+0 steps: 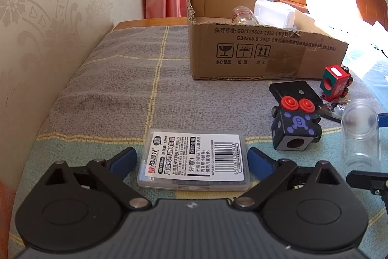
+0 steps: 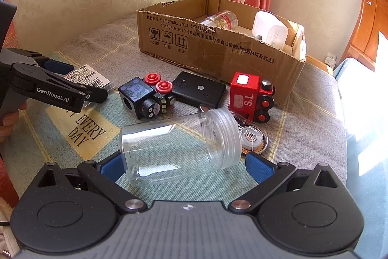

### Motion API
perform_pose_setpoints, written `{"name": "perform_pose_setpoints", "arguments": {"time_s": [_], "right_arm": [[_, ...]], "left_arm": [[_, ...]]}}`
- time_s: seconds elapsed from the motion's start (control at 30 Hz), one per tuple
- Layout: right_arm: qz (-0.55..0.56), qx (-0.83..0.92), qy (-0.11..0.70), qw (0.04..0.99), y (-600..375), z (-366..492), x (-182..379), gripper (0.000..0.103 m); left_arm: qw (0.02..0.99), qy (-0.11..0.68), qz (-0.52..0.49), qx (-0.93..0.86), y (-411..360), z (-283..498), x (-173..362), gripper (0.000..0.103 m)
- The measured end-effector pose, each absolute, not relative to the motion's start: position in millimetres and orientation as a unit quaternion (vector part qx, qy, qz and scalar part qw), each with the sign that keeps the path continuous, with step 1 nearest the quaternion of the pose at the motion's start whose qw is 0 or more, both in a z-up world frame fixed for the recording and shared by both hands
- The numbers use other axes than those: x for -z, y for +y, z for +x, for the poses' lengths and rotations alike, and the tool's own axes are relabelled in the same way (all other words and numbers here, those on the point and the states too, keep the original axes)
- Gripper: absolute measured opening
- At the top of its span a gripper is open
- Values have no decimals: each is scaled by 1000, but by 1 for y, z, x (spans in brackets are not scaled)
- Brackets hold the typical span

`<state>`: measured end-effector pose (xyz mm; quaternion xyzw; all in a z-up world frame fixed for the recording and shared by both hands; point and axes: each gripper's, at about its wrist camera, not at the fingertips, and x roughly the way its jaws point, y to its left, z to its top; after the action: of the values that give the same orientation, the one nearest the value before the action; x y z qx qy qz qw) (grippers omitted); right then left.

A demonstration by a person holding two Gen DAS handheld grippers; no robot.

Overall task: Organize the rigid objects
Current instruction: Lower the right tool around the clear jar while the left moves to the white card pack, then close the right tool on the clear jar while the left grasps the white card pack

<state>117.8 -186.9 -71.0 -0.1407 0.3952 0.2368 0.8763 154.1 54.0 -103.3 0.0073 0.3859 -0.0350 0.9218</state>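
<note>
Two tools, both spread: the left tool (image 1: 191, 157) straddles one flat case (image 1: 194, 158), the right tool (image 2: 184, 166) one clear jar (image 2: 179, 147). Two toy trains (image 2: 252, 95) lie near one box (image 2: 218, 50) holding two containers (image 2: 269, 29).

A torn brown corrugated cardboard box (image 2: 218, 50) looks matt and rough. In front of it lie a glossy red painted toy train (image 2: 252, 95), a matt black toy block (image 2: 139, 97), a smooth clear plastic jar (image 2: 179, 152) and a frosted plastic case with paper label (image 1: 194, 159), all on coarse grey checked woven cloth (image 1: 116, 79).
</note>
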Motion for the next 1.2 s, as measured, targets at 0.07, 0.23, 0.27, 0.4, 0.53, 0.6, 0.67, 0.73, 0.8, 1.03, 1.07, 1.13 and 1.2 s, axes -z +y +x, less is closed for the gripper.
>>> {"name": "perform_pose_setpoints", "arguments": {"time_s": [0.07, 0.23, 0.27, 0.4, 0.53, 0.6, 0.67, 0.73, 0.8, 1.03, 1.07, 1.13, 1.2], "right_arm": [[-152, -243, 390, 875, -184, 120, 70, 103], [-174, -255, 385, 870, -176, 126, 70, 103], [-178, -257, 384, 868, -175, 126, 69, 102], [-189, -266, 387, 862, -172, 126, 69, 97], [-193, -265, 389, 861, -171, 126, 69, 96], [-193, -264, 390, 861, -170, 126, 69, 95], [-193, -264, 391, 861, -170, 126, 68, 95], [-192, -264, 393, 860, -170, 126, 67, 94], [-192, -264, 395, 858, -170, 126, 65, 93], [-189, -267, 393, 859, -173, 124, 56, 93], [-189, -267, 392, 860, -173, 124, 54, 93], [-186, -267, 391, 861, -175, 124, 51, 93], [-182, -268, 390, 862, -176, 125, 47, 93]], "left_arm": [[921, 388, 6, 34, 54, 155, 103, 98], [921, 388, 11, 36, 52, 156, 103, 98], [920, 389, 11, 37, 51, 156, 103, 98], [919, 393, 14, 37, 50, 157, 102, 98], [917, 396, 12, 41, 51, 158, 101, 94], [917, 396, 14, 46, 50, 158, 100, 89], [916, 398, 19, 46, 49, 159, 99, 89], [915, 401, 23, 48, 48, 160, 98, 89], [913, 404, 30, 50, 47, 159, 97, 89], [910, 408, 33, 61, 48, 152, 88, 89], [910, 409, 34, 61, 48, 151, 87, 89], [911, 407, 36, 62, 49, 150, 83, 89], [912, 404, 35, 64, 49, 149, 78, 89]]}}
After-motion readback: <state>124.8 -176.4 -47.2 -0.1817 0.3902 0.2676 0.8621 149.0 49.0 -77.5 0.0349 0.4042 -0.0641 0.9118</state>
